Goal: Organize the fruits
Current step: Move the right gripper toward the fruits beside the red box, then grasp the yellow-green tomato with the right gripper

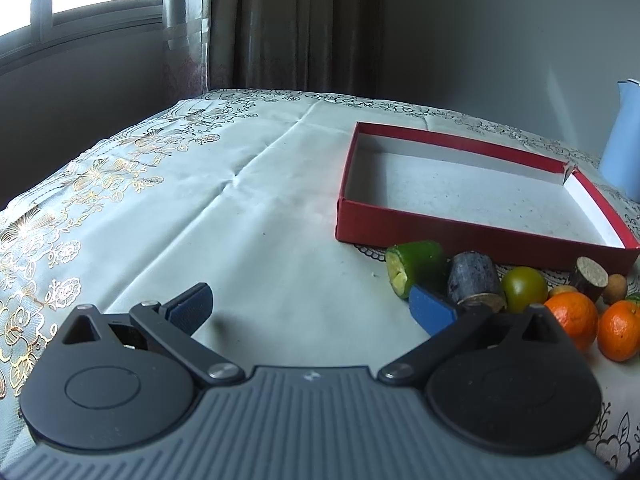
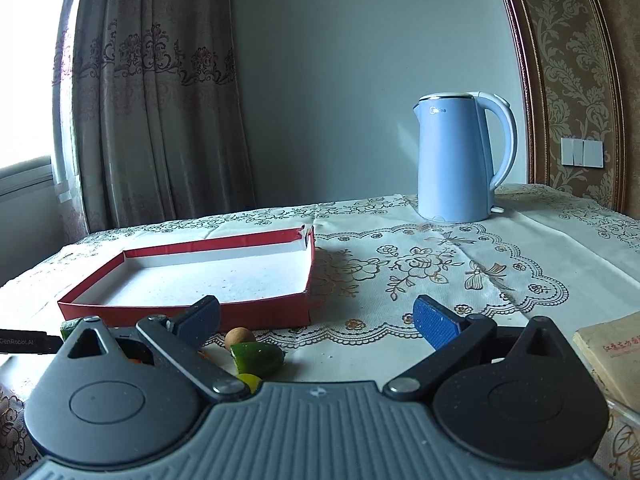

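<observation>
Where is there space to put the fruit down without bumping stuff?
The red box is bare inside. The tablecloth left of it is bare too. It's crowded along the box's near wall: two oranges, green pieces and dark stubs bunch there.

Mixed fruits (image 1: 520, 292) clustered on the tablecloth beside an empty red box (image 1: 472, 200).

Surfaces you're looking at: mostly matt.
You're seeing a matt cardboard box (image 1: 472, 236), glossy-skinned oranges (image 1: 572, 318), a smooth plastic kettle (image 2: 460, 160), and cloth tablecloth (image 1: 248, 200) showing shiny gold print.
</observation>
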The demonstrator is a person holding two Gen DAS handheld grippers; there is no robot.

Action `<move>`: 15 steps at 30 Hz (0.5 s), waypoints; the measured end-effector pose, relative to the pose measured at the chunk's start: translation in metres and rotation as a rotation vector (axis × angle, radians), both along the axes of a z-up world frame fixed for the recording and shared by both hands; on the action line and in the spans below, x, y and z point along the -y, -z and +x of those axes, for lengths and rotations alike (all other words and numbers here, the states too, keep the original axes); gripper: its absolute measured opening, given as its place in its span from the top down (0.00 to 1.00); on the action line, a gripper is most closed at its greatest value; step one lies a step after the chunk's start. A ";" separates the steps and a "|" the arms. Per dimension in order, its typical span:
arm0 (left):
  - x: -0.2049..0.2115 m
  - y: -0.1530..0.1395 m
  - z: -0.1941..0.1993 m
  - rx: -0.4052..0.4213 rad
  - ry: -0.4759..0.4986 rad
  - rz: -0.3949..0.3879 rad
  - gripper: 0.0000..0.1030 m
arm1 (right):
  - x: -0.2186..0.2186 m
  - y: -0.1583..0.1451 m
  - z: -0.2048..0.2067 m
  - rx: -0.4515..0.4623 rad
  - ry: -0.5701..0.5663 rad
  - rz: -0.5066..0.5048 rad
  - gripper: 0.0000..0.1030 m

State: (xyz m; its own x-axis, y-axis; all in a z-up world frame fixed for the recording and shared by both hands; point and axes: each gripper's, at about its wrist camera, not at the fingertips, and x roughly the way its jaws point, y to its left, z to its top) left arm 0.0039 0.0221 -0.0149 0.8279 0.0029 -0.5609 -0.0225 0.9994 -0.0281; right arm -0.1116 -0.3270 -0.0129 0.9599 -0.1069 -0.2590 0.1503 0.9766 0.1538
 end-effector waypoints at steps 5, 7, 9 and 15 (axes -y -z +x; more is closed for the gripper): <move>0.000 0.000 0.000 0.002 -0.001 -0.006 0.00 | 0.008 -0.008 -0.013 -0.014 -0.048 -0.048 0.00; 0.000 -0.001 0.000 0.002 -0.001 -0.007 0.00 | 0.006 -0.007 -0.014 -0.027 -0.084 -0.066 0.00; 0.000 0.000 0.000 0.001 -0.002 -0.006 0.00 | 0.001 -0.005 -0.013 -0.047 -0.102 -0.094 0.00; 0.000 -0.001 0.000 -0.001 -0.005 -0.007 0.00 | -0.016 0.000 -0.007 -0.084 -0.160 -0.166 0.00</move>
